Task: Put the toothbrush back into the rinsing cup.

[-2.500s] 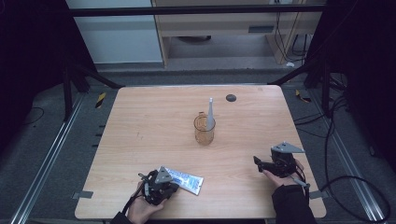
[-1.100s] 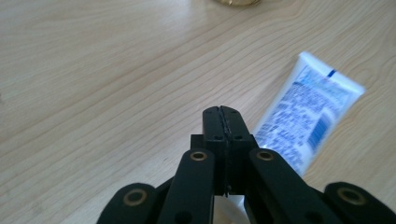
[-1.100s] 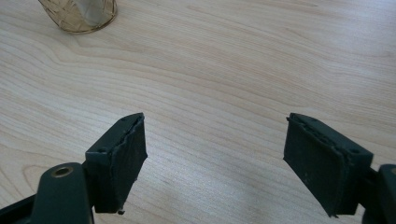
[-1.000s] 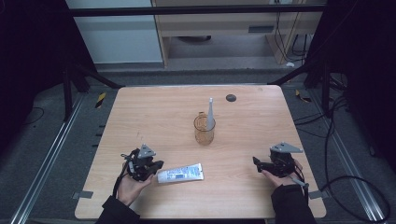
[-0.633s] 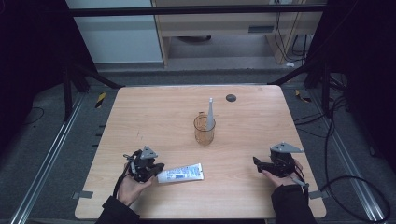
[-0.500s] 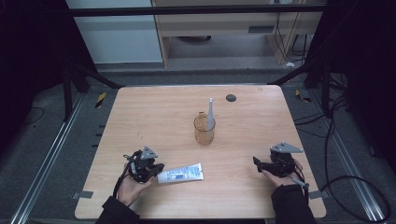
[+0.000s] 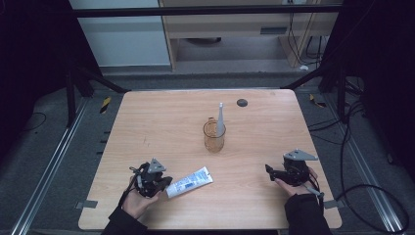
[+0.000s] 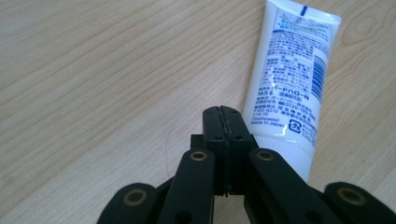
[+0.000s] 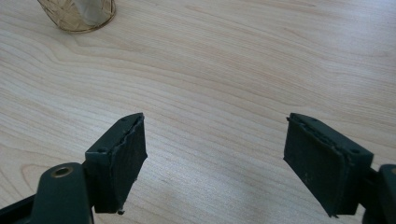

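A white toothpaste tube (image 7: 190, 182) with blue print lies flat near the table's front left. My left gripper (image 7: 164, 182) rests right beside its cap end, held in a hand. In the left gripper view the jaws (image 8: 222, 115) are shut tight with nothing between them, and the tube (image 8: 289, 79) lies just to their right. An amber glass cup (image 7: 214, 137) stands mid-table with a white pointed tube (image 7: 220, 118) upright in it. My right gripper (image 7: 270, 171) rests at the front right, open and empty; in its own view (image 9: 212, 154) bare wood lies between the pads and the cup's base (image 9: 77, 11) shows at the top left.
A small dark round object (image 7: 242, 102) lies near the table's far edge. The wooden tabletop (image 7: 161, 122) has dark floor, rails and cables around it.
Since the oldest frame my left gripper has drawn back to the left off the tube, which now lies angled up to the right. Nothing has visibly moved over the last second.
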